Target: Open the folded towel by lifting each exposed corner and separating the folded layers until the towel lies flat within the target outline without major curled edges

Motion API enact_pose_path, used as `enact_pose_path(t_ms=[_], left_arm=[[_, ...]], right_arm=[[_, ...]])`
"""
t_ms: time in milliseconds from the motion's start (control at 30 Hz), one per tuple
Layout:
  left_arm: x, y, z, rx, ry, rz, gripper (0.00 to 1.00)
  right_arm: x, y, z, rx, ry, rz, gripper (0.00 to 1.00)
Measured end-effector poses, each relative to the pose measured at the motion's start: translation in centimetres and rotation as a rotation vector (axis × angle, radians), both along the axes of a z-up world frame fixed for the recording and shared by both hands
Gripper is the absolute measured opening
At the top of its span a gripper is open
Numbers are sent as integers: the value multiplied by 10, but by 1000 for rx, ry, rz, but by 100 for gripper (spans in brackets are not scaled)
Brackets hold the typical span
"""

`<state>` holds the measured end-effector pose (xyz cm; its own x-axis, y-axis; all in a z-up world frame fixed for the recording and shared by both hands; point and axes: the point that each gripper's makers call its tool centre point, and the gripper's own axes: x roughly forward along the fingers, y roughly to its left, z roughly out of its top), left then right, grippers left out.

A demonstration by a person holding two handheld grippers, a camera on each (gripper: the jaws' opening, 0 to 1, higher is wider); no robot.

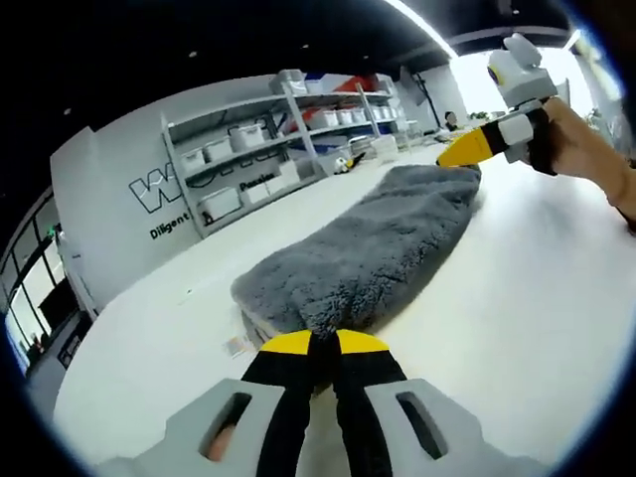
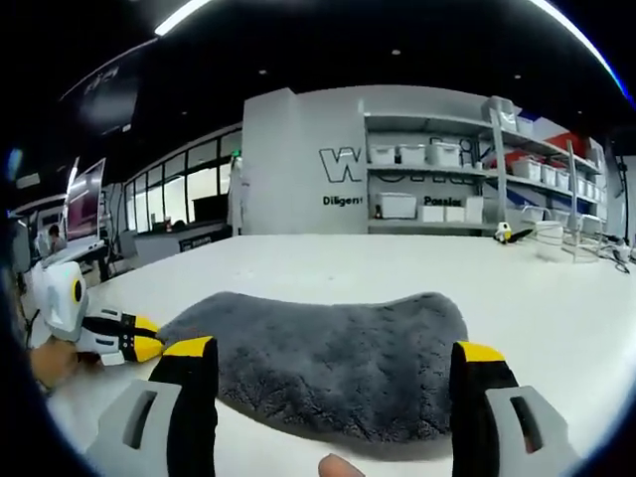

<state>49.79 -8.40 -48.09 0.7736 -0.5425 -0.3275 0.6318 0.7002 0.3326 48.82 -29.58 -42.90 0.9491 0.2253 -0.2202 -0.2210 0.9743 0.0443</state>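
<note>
grey wall [image 2: 298, 159], "Diligent", perhaps "W…" logo

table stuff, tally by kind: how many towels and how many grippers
towel: 1, grey, folded on the white table
grippers: 2, the left gripper shut on the towel's near edge, the right gripper open with the towel between its jaws
total: 3
</note>
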Motion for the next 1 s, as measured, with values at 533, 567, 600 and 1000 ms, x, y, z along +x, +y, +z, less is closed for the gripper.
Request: enact_pose_path(t_ms=[533,567,600,1000], left_arm=[[-2,58,-2,-14,20,84,5],[-2,59,-2,-14,20,85,5],[-5,70,-2,-15,22,93,5],[-3,130,-2,-86,43,184,5]], right_arm=[[-2,0,-4,-2,12,-3,99],[-2,0,-4,-3,13,-3,99],[-2,0,-5,-4,16,-5,99],[-3,1,-7,-12,22,-5,99]])
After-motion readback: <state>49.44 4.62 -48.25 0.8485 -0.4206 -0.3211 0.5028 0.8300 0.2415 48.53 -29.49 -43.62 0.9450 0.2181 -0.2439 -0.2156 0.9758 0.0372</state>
